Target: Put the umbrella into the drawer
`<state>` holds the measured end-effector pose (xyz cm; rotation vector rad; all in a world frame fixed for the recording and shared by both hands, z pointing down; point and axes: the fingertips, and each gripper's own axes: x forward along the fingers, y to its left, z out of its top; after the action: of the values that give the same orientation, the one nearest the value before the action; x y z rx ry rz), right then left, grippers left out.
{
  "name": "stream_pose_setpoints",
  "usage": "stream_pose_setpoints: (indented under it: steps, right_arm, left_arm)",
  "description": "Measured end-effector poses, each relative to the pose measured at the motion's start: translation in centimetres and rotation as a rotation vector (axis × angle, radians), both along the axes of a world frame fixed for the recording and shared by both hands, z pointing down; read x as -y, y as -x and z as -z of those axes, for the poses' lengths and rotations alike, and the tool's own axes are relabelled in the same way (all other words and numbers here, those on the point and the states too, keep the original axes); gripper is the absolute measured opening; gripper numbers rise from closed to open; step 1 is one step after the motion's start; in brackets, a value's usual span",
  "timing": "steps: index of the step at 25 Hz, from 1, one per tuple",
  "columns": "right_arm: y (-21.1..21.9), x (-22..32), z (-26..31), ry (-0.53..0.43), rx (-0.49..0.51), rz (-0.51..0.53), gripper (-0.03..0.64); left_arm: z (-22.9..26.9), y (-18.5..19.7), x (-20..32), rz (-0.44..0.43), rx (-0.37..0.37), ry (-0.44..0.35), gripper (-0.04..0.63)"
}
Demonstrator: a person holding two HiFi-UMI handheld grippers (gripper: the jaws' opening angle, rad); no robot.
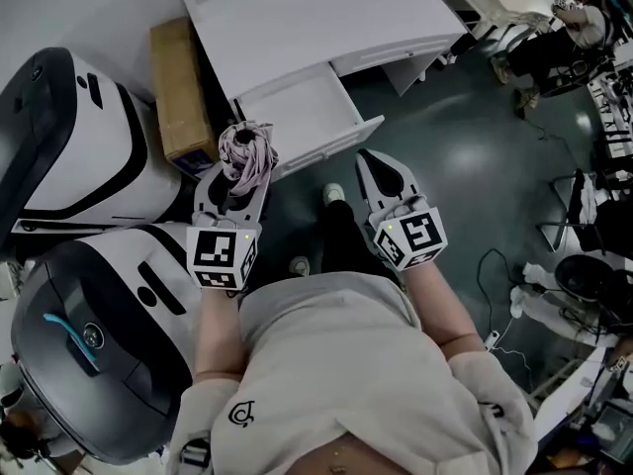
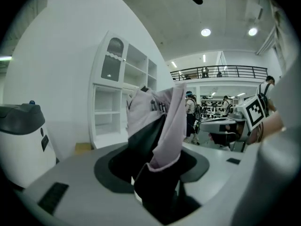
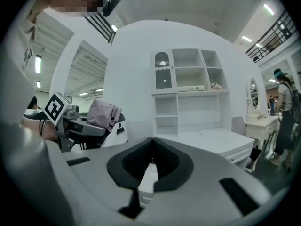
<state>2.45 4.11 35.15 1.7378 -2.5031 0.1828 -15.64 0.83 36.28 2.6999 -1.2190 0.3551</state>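
Observation:
A folded pale-pink umbrella [image 1: 245, 149] stands up between the jaws of my left gripper [image 1: 237, 169], which is shut on its dark lower part. In the left gripper view the umbrella [image 2: 162, 121] fills the middle, its fabric draped over the black pads. The white desk's drawer [image 1: 309, 115] is pulled open just ahead of the umbrella. My right gripper [image 1: 374, 169] is level beside the left one, right of the drawer's front corner, shut with nothing in it; its tips meet [image 3: 150, 142]. From the right gripper view the umbrella [image 3: 103, 113] shows at the left.
Two big white-and-black machines [image 1: 84, 137] [image 1: 94, 364] crowd the left side. A cardboard box [image 1: 180, 87] leans by the white desk [image 1: 326, 18]. Cables [image 1: 504, 295] and equipment lie on the floor at the right. A white shelf cabinet [image 3: 188, 93] stands behind.

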Motion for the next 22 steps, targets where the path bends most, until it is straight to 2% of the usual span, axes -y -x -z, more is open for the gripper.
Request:
stream_pose_setpoints:
  steps: [6, 11, 15, 22]
  right_arm:
    - [-3.1, 8.3, -0.4, -0.04, -0.033, 0.085, 0.006]
    - [-6.2, 14.6, -1.0, -0.03, -0.03, 0.162, 0.006]
    - [-8.3, 18.5, -2.4, -0.019, -0.035, 0.211, 0.006]
    - [-9.8, 23.0, -6.9, 0.053, -0.036, 0.288, 0.006]
  left_arm:
    - [-1.3, -3.3, 6.6, 0.067, 0.042, 0.013, 0.225]
    - [-2.9, -6.6, 11.6, 0.12, 0.047, 0.058, 0.227]
    - [-5.7, -9.2, 14.8, 0.122, 0.073, 0.089, 0.227]
    - [-13.2, -11.7, 17.5, 0.097, 0.151, 0.193, 0.227]
